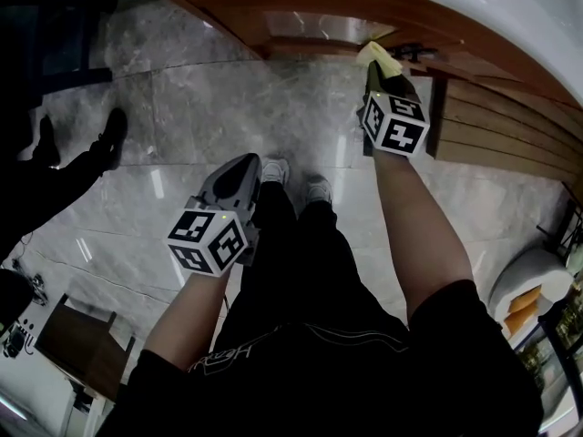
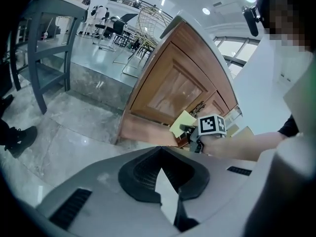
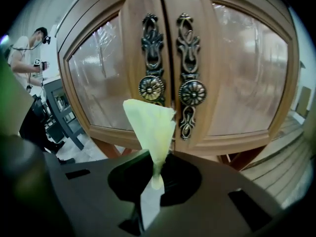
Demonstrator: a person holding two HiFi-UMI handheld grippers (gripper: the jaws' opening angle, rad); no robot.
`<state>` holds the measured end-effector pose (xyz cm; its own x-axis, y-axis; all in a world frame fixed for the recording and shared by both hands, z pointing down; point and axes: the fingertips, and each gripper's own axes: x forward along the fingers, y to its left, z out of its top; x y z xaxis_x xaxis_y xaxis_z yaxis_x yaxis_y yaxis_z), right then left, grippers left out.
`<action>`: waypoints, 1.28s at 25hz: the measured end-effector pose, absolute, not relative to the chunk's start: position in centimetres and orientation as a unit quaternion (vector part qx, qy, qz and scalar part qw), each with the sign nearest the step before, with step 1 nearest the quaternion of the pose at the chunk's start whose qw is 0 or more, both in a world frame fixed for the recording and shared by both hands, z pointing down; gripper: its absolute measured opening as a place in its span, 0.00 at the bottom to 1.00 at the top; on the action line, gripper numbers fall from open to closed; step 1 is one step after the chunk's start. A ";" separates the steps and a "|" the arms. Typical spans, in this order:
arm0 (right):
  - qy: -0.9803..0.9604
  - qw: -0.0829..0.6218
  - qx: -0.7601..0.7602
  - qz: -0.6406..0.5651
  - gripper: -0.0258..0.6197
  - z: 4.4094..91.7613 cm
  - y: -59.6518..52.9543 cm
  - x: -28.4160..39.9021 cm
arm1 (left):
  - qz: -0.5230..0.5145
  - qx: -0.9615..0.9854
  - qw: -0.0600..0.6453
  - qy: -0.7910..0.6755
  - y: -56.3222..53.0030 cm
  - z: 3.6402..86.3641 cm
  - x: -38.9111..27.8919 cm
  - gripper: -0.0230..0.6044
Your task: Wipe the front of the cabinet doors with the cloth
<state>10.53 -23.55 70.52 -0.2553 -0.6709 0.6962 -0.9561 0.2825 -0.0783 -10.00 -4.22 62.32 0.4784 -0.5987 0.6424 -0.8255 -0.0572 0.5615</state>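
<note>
Right gripper [image 3: 155, 174]: clamped on cloth [image 3: 150, 127] | cabinet doors [image 3: 247, 68]: straight ahead of cloth tip | left gripper [image 2: 159, 172]: closed, empty, farther back

**Setting: a large open indoor hall, fitted out like a showroom or test studio rather than a home.**

- Polished grey marble floor [image 1: 209, 98] extends beneath both tongs.
- Directly ahead of the right tongs [image 3: 157, 174] stands a wooden cabinet [image 3: 237, 132]. It has panelled doors [image 3: 98, 73], ornate metal handles [image 3: 191, 93] and a white top [image 1: 510, 16].
- Ahead and to the left of the left tongs [image 2: 160, 169] is a grey metal-framed surface [image 2: 44, 28], with office chairs [image 2: 116, 26] farther off.
- Above is a high white ceiling with recessed spotlights [image 2: 206, 11] and a railing [image 2: 140, 5].
- Left of the right tongs, a second person [image 3: 27, 53] stands near another grey surface [image 3: 61, 98].
</note>
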 end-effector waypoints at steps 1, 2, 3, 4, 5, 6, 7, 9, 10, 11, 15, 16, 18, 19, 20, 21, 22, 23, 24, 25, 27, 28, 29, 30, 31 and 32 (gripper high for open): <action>-0.748 0.277 0.546 0.257 0.10 70.4 -23.5 11.1 | 0.121 0.718 0.474 -0.495 -4.2 62.3 -9.7 0.05; -0.745 0.273 0.550 0.260 0.10 70.3 -23.5 11.6 | 0.123 0.719 0.473 -0.493 -4.3 62.2 -9.3 0.05; -0.743 0.269 0.553 0.265 0.10 70.3 -23.4 12.1 | 0.124 0.721 0.472 -0.492 -4.3 62.1 -8.9 0.05; -0.740 0.265 0.556 0.270 0.10 70.2 -23.4 12.6 | 0.125 0.722 0.471 -0.491 -4.3 62.0 -8.6 0.05; -0.738 0.261 0.559 0.273 0.10 70.2 -23.3 13.1 | 0.126 0.724 0.470 -0.489 -4.3 61.9 -8.2 0.05; -0.736 0.259 0.561 0.275 0.10 70.1 -23.3 13.5 | 0.126 0.725 0.469 -0.488 -4.4 61.9 -7.8 0.05; -0.735 0.258 0.563 0.276 0.10 70.1 -23.2 14.0 | 0.127 0.726 0.468 -0.487 -4.4 61.8 -7.4 0.05; -0.734 0.257 0.565 0.276 0.10 70.0 -23.1 14.8 | 0.127 0.729 0.466 -0.486 -4.4 61.6 -6.7 0.05; -0.734 0.258 0.565 0.276 0.10 70.0 -22.9 15.1 | 0.128 0.730 0.465 -0.485 -4.4 61.5 -6.4 0.05; -0.735 0.259 0.564 0.274 0.10 69.9 -22.7 15.4 | 0.128 0.731 0.464 -0.484 -4.4 61.4 -6.0 0.05; -0.743 0.267 0.554 0.264 0.10 68.9 -21.3 16.4 | 0.127 0.736 0.457 -0.484 -4.3 60.6 -4.7 0.05; -0.745 0.264 0.552 0.265 0.10 68.4 -20.8 16.7 | 0.126 0.738 0.454 -0.483 -4.3 60.3 -4.3 0.05; -0.751 0.252 0.547 0.271 0.10 66.7 -19.8 17.2 | 0.123 0.743 0.447 -0.482 -4.4 59.4 -3.5 0.05; -0.757 0.245 0.541 0.271 0.10 65.7 -19.4 17.3 | 0.120 0.745 0.445 -0.482 -4.5 58.9 -3.1 0.05; -0.765 0.243 0.533 0.269 0.10 64.5 -18.9 17.3 | 0.115 0.745 0.446 -0.482 -4.5 58.3 -2.7 0.05; -0.774 0.245 0.520 0.264 0.10 63.3 -18.4 17.3 | 0.106 0.743 0.450 -0.484 -4.6 57.6 -2.4 0.05; -0.785 0.250 0.505 0.260 0.10 62.1 -17.8 17.3 | 0.094 0.740 0.456 -0.486 -4.7 56.7 -2.1 0.05; -0.795 0.253 0.487 0.258 0.10 60.7 -17.0 17.3 | 0.084 0.738 0.458 -0.489 -4.8 55.6 -1.8 0.05; -0.806 0.255 0.467 0.260 0.10 59.1 -16.2 17.3 | 0.080 0.740 0.453 -0.491 -4.9 54.3 -1.5 0.05; -0.816 0.254 0.446 0.264 0.10 57.3 -15.2 17.2 | 0.082 0.746 0.442 -0.491 -4.9 52.8 -1.2 0.05; -0.838 0.255 0.401 0.270 0.10 53.3 -12.9 16.9 | 0.086 0.762 0.420 -0.485 -4.5 49.4 -0.8 0.05; -0.848 0.254 0.376 0.273 0.10 51.3 -11.7 16.7 | 0.082 0.770 0.413 -0.479 -4.2 47.7 -0.5 0.05; -0.860 0.251 0.348 0.278 0.10 49.3 -10.4 16.4 | 0.077 0.778 0.408 -0.472 -4.1 46.0 -0.3 0.05; -0.871 0.245 0.319 0.283 0.10 47.4 -9.2 16.0 | 0.072 0.786 0.403 -0.464 -3.9 44.4 -0.1 0.05; -0.880 0.240 0.291 0.287 0.10 45.5 -7.9 15.8 | 0.069 0.793 0.397 -0.456 -3.7 43.0 0.2 0.05; -0.888 0.236 0.268 0.290 0.10 43.7 -6.7 15.7 | 0.069 0.800 0.392 -0.448 -3.4 41.8 0.6 0.05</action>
<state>15.66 -6.73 43.68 -0.7443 -0.3394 0.5752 -0.6132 0.6885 -0.3873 0.61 -3.42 41.75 0.5892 -0.6625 0.4625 -0.7715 -0.2912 0.5657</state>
